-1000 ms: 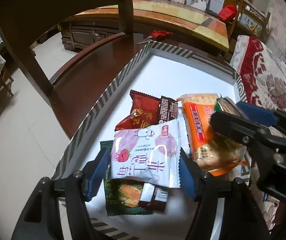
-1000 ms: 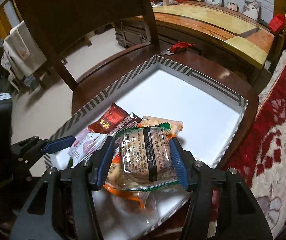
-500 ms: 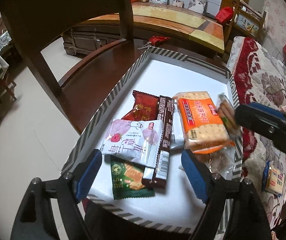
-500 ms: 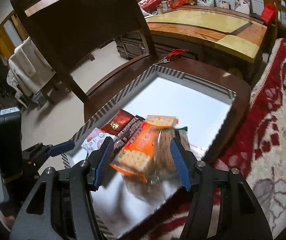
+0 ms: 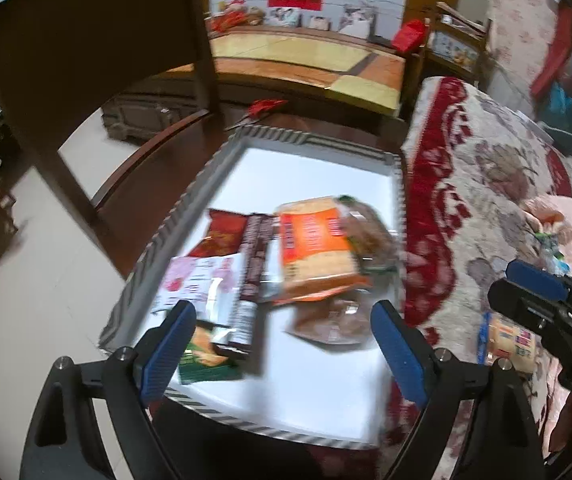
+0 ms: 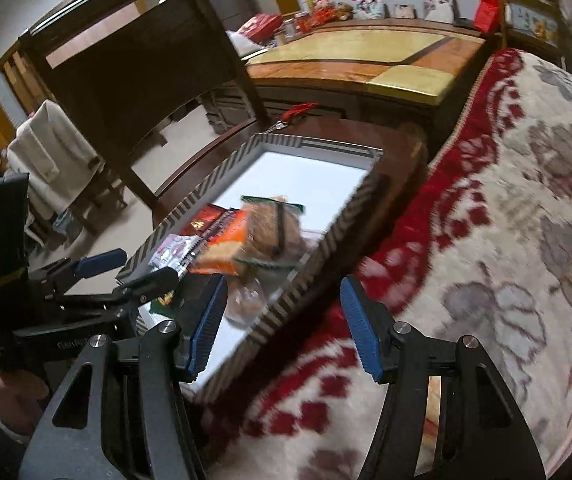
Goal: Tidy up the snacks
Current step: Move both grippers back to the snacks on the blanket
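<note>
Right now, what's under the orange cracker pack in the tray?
The orange cracker pack rests partly on a clear-wrapped brownish snack that sticks out below it, inside the striped tray. Whatever else lies beneath is covered, and blur hides detail.

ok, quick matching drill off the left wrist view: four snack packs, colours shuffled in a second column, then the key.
Things:
1. pack overlapping the dark bar pack's right side
2. pack at the tray's left rim
3. pack by the left gripper's left finger
4. pack off the tray, on the blanket

Colours:
A. green
B. yellow and blue
C. orange
D. pink and white

Pairs: 1-C, 2-D, 3-A, 4-B
</note>
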The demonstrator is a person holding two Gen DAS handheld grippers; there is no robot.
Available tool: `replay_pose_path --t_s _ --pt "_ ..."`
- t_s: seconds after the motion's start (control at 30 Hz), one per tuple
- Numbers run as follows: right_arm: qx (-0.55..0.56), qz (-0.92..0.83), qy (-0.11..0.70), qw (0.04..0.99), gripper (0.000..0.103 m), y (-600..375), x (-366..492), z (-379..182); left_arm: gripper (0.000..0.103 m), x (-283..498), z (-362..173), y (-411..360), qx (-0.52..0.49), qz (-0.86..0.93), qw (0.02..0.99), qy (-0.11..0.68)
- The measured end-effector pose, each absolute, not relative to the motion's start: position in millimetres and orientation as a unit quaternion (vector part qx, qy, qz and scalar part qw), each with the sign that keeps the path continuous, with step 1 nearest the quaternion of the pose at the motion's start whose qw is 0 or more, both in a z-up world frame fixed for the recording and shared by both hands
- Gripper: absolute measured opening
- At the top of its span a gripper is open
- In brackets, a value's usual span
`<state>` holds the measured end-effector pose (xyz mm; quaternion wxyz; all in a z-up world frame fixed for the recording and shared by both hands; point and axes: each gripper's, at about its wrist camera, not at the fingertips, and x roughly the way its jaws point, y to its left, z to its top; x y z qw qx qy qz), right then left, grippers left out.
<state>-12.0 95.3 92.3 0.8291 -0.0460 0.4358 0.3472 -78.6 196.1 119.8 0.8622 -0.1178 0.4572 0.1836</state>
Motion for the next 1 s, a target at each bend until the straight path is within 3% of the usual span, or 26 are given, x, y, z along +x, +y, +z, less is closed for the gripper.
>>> replay_pose_path --t_s 0.47,0.77,1.0 --pt "-0.05 0.276 0.415 0.865 0.06 2 -37 103 0.091 -59 128 116 -0.073 0.103 0.877 0.463" --pt "-0.014 0.216 0.464 0.859 0.06 -78 -18 67 0.092 -55 119 83 -0.051 0.076 0.87 0.484" --pt "-0.041 0.226 0.478 0.848 0.06 -87 -19 46 0.092 -49 110 64 -0.038 0.06 0.863 0.501"
